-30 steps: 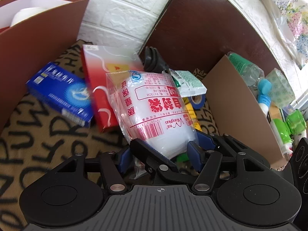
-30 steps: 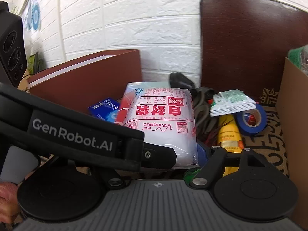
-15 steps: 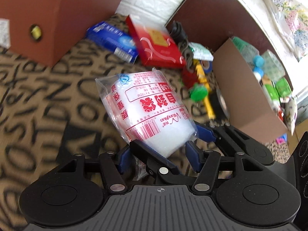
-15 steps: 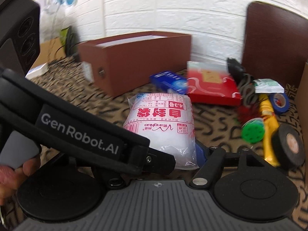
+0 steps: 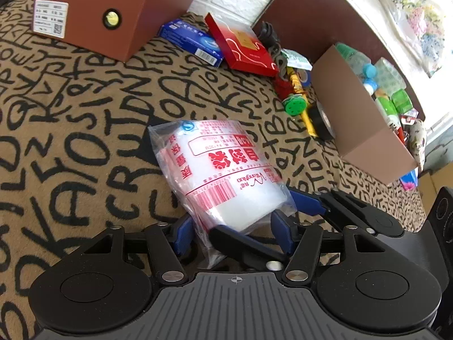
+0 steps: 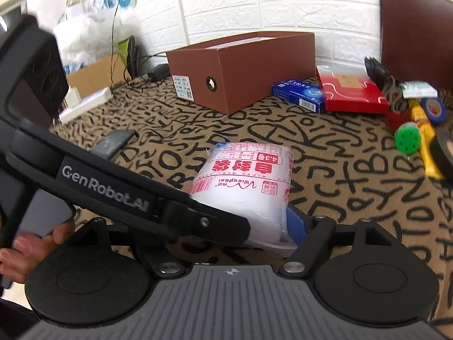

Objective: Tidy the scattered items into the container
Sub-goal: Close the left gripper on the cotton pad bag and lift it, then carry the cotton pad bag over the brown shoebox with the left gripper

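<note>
Packet of zip bags [image 5: 218, 170], carried in both grippers: withdrawn from close against the red box [image 5: 240, 46] and blue box [image 5: 192, 41] at the far wall to the near, open part of the lettered tablecloth [image 5: 85, 130]. Brown shoebox [image 6: 240, 68], formerly seen only in part, now viewed whole at far left.
</note>
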`<action>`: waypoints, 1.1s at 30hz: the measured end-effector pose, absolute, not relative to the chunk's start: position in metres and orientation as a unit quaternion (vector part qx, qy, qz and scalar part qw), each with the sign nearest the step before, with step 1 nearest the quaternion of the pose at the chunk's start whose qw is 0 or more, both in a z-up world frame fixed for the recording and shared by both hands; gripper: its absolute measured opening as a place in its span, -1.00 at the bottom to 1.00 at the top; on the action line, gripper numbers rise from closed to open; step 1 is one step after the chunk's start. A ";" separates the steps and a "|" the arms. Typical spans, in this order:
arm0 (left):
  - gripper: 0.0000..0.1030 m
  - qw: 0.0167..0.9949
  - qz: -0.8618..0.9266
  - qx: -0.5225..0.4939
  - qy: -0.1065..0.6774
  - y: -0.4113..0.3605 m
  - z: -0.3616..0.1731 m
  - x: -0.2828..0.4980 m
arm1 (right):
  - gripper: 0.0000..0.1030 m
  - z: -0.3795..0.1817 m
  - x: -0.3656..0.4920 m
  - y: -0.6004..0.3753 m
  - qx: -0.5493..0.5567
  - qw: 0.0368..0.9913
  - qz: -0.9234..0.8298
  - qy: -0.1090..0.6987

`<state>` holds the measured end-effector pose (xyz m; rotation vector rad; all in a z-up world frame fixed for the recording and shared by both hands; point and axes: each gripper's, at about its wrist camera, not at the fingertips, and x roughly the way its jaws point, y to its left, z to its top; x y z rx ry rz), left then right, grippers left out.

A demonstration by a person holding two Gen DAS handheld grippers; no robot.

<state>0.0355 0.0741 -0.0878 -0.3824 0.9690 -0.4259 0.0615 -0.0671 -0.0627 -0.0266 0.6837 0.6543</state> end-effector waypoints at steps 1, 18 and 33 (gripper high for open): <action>0.51 0.850 -0.198 -0.182 0.453 0.075 -0.086 0.034 | 0.59 -0.061 0.060 -0.069 -0.012 0.890 0.316 0.329; 0.54 0.855 -0.196 -0.195 0.438 0.085 -0.091 0.050 | 0.63 -0.063 0.061 -0.068 -0.039 0.887 0.322 0.330; 0.52 0.862 -0.196 -0.185 0.429 0.082 -0.097 0.052 | 0.71 -0.077 0.075 -0.065 -0.012 0.879 0.318 0.355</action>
